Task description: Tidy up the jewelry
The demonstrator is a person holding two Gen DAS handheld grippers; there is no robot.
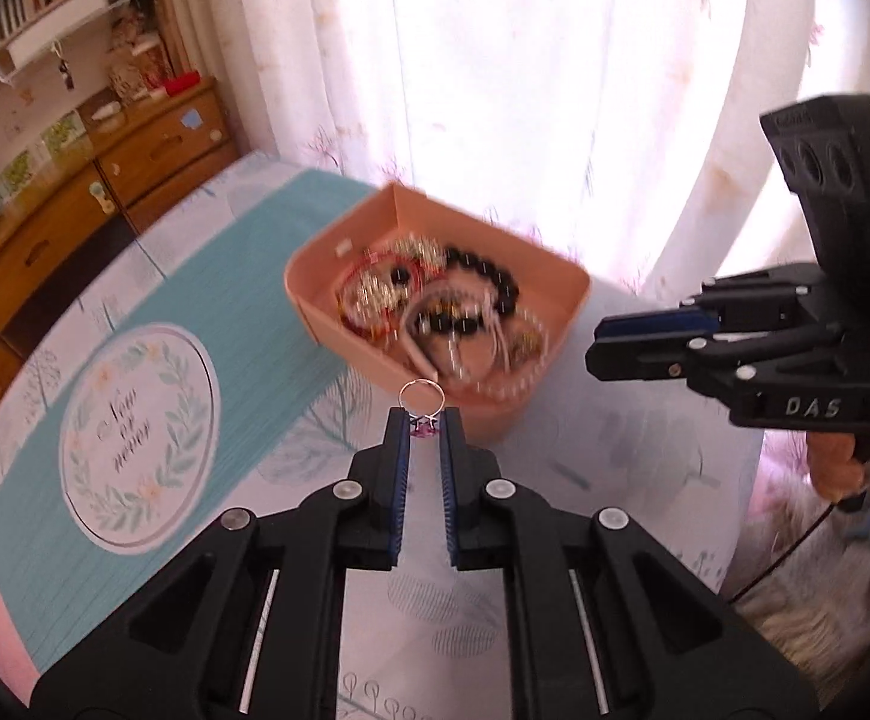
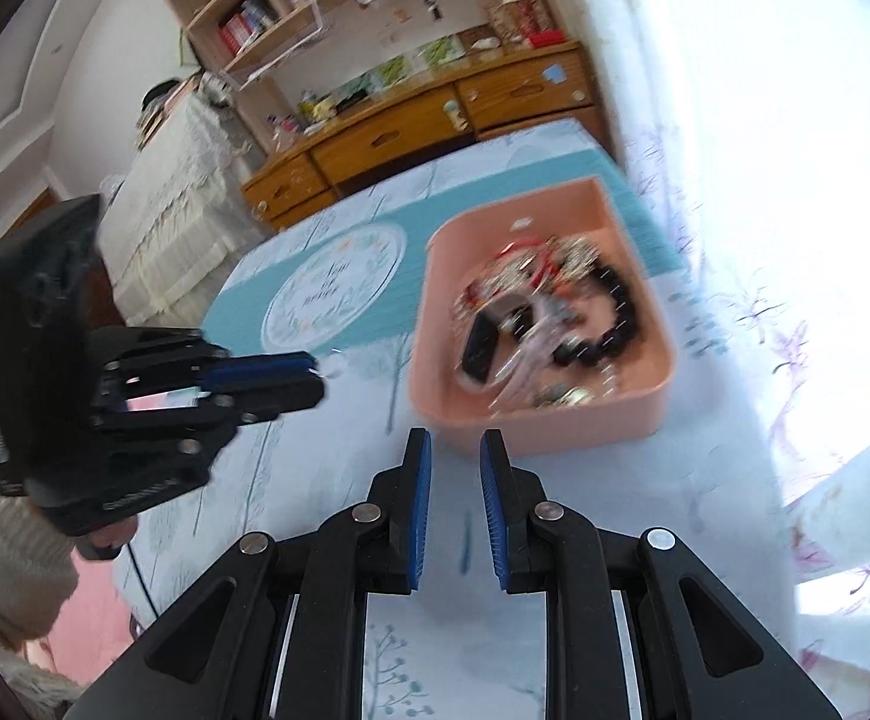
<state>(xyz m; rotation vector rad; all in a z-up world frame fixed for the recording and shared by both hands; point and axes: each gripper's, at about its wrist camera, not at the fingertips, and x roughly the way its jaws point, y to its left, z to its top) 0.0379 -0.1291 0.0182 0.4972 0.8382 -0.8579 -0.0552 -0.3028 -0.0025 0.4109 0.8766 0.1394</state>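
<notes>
Left wrist view: broad table (image 1: 153, 276) under a teal and white cloth printed with a leafy wreath and script. Behind it, a pale curtain (image 1: 495, 72) with pink sprigs, lit from outside; off to the left, wooden drawers (image 1: 153, 150) and bookshelves. On the cloth, near the curtain, a pink tray (image 1: 315, 300) heaped with jewelry: a black bead bracelet (image 1: 495, 282), red cord pieces, pale chains, all blurred together. Beside the tray, to the right, the right gripper (image 1: 600, 348), fingers nearly together and nothing seen between them, raised above the cloth, a person's hand on its handle below. Nearest the lens, the left gripper (image 1: 423, 426), closed on a ring (image 1: 422, 405): thin metal band standing up past the fingertips, a small pink stone pinched between the blue pads, held clear of the tray's near wall.

Right wrist view: same pink tray (image 2: 555, 438) just beyond the right gripper (image 2: 456, 450), blue pads a narrow gap apart, empty. Off to the left, the left gripper (image 2: 315, 375) in side view, clamped, the ring too blurred to make out at its tip. Knitted sleeve (image 2: 3, 576) at the lower left edge.
</notes>
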